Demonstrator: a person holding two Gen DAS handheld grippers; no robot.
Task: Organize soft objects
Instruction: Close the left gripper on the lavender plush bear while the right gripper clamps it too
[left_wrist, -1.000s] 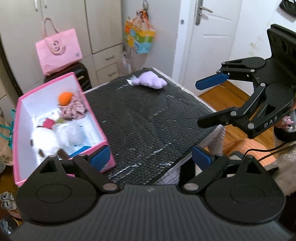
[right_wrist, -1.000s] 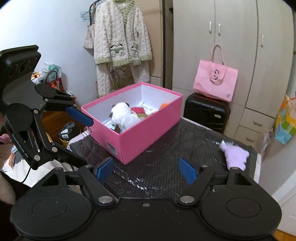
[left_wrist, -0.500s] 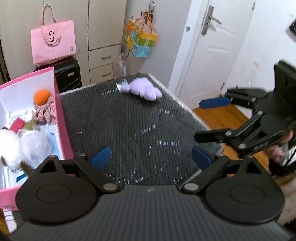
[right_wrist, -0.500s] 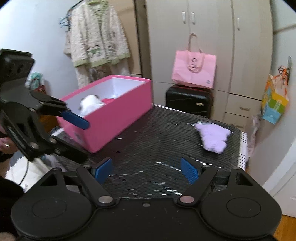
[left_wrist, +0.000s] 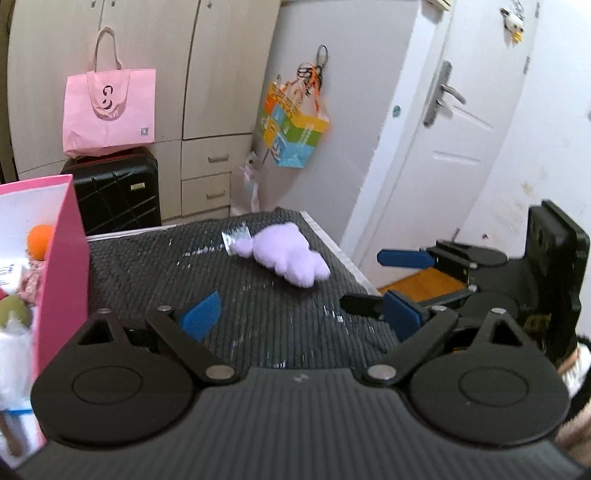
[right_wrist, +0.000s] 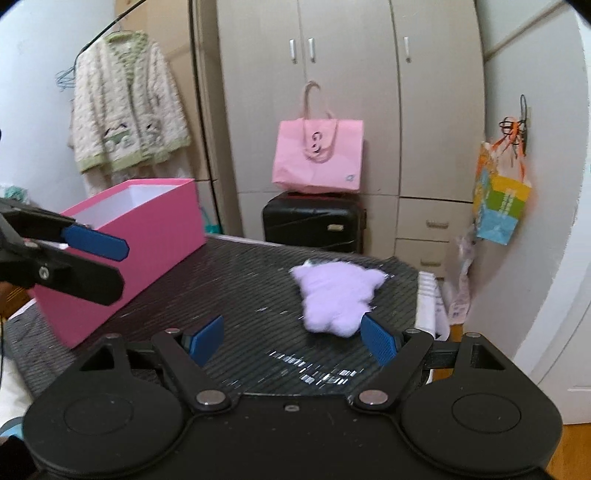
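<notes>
The right gripper (right_wrist: 291, 341), jaws spread wide and empty, hangs just short of the lilac plush toy (right_wrist: 338, 297) lying on the black textured mat (right_wrist: 236, 291), well apart from the pink box (right_wrist: 147, 236); the left gripper (left_wrist: 301, 315) is likewise spread and empty. A clean pickup likely means straddling the toy's thick middle before closing. The toy looks fluffy, flat and limp, with stubby lobes and a silvery tag.
</notes>
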